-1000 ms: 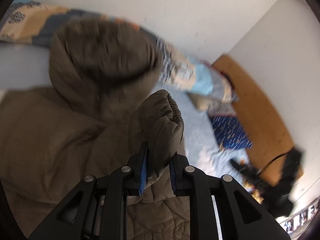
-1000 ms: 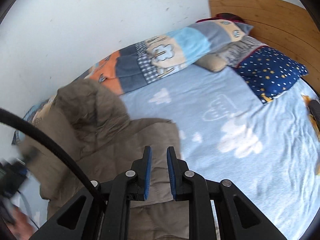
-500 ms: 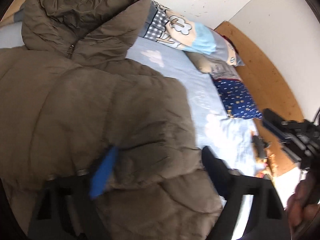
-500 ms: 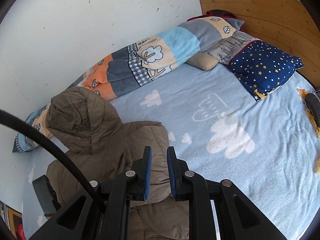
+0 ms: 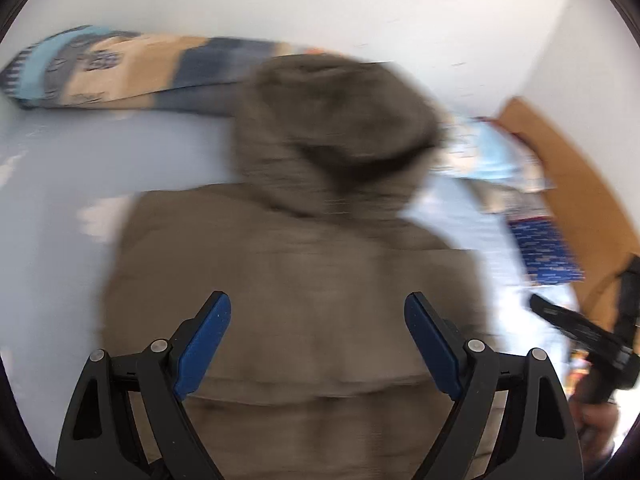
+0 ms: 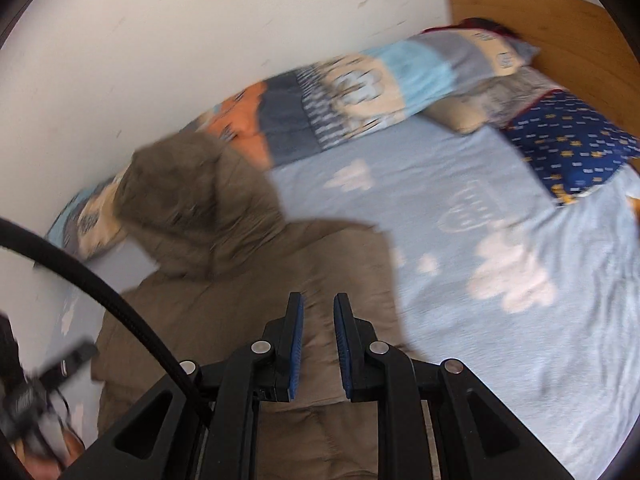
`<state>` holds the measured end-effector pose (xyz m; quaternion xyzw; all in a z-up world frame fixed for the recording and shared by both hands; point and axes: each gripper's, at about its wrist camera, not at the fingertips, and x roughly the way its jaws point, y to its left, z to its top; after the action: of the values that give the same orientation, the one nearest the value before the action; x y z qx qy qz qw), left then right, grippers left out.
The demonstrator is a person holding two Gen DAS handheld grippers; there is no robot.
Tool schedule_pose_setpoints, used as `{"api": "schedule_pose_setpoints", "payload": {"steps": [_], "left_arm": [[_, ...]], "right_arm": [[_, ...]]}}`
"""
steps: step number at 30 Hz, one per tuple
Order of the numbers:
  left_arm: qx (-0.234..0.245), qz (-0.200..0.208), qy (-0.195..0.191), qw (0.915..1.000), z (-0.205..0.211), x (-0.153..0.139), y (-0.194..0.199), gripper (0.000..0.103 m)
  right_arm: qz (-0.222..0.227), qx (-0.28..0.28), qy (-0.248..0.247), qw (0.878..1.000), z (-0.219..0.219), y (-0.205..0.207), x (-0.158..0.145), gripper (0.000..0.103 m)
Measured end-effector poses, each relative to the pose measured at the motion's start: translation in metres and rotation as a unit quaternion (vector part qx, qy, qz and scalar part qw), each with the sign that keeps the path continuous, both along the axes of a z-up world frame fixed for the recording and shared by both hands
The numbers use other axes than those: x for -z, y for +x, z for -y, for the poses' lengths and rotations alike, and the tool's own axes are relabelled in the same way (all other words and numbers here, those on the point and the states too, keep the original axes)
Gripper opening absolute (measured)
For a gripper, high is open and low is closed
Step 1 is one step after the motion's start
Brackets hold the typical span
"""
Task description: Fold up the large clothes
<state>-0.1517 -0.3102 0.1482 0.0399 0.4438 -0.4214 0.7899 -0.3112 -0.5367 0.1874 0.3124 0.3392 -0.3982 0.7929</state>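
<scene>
Across the bed [image 6: 460, 240], the brown hooded coat [image 5: 304, 280] lies flat with hood toward the wall for folding, the left hand-held gripper [image 5: 316, 344] now spread wide and empty after letting go the sleeve clamped a second ago, the right hand-held gripper [image 6: 318, 344] hovering narrowly parted, grasping nothing.

Open blue sheet [image 6: 500, 240] lies bare right of the brown coat [image 6: 248, 320], hemmed by the patchwork quilt roll [image 6: 360, 96] along the wall and the starry pillow [image 6: 572, 148].
</scene>
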Motion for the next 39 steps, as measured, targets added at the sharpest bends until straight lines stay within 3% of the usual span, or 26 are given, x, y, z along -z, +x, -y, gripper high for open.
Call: {"api": "schedule_pose_setpoints", "payload": {"steps": [3, 5, 10, 14, 20, 24, 27, 32, 37, 39], "left_arm": [[-0.031, -0.003, 0.037, 0.9988, -0.016, 0.025, 0.031, 0.088], [-0.039, -0.013, 0.041, 0.9983, -0.024, 0.036, 0.040, 0.088], [-0.035, 0.006, 0.065, 0.9973, -0.017, 0.060, 0.039, 0.088], [-0.035, -0.001, 0.076, 0.9965, -0.011, 0.079, 0.042, 0.088], [-0.037, -0.007, 0.078, 0.9962, -0.011, 0.094, 0.042, 0.090], [-0.037, -0.001, 0.080, 0.9961, -0.012, 0.083, 0.038, 0.089], [-0.039, -0.012, 0.047, 0.9980, -0.030, 0.060, 0.037, 0.089], [-0.047, -0.018, 0.027, 0.9984, -0.078, 0.033, 0.029, 0.089], [-0.028, -0.025, 0.046, 0.9982, -0.147, 0.020, 0.004, 0.089], [-0.021, -0.047, 0.053, 0.9973, -0.176, 0.023, -0.008, 0.089]], "right_arm": [[-0.009, -0.037, 0.022, 0.999, -0.011, 0.026, 0.019, 0.017], [-0.030, -0.056, 0.022, 0.998, -0.019, 0.041, 0.031, 0.017], [-0.056, -0.076, 0.035, 0.995, -0.026, 0.056, 0.055, 0.017], [-0.081, -0.082, 0.041, 0.992, -0.025, 0.060, 0.072, 0.017], [-0.087, -0.081, 0.075, 0.990, -0.019, 0.060, 0.092, 0.017], [-0.065, -0.075, 0.110, 0.989, -0.010, 0.052, 0.100, 0.017], [-0.045, -0.071, 0.120, 0.989, -0.007, 0.046, 0.088, 0.017], [-0.020, -0.067, 0.083, 0.994, -0.011, 0.034, 0.048, 0.016], [0.003, -0.068, 0.083, 0.994, -0.022, 0.009, 0.032, 0.017], [0.014, -0.071, 0.078, 0.994, -0.035, -0.013, 0.022, 0.025]]}}
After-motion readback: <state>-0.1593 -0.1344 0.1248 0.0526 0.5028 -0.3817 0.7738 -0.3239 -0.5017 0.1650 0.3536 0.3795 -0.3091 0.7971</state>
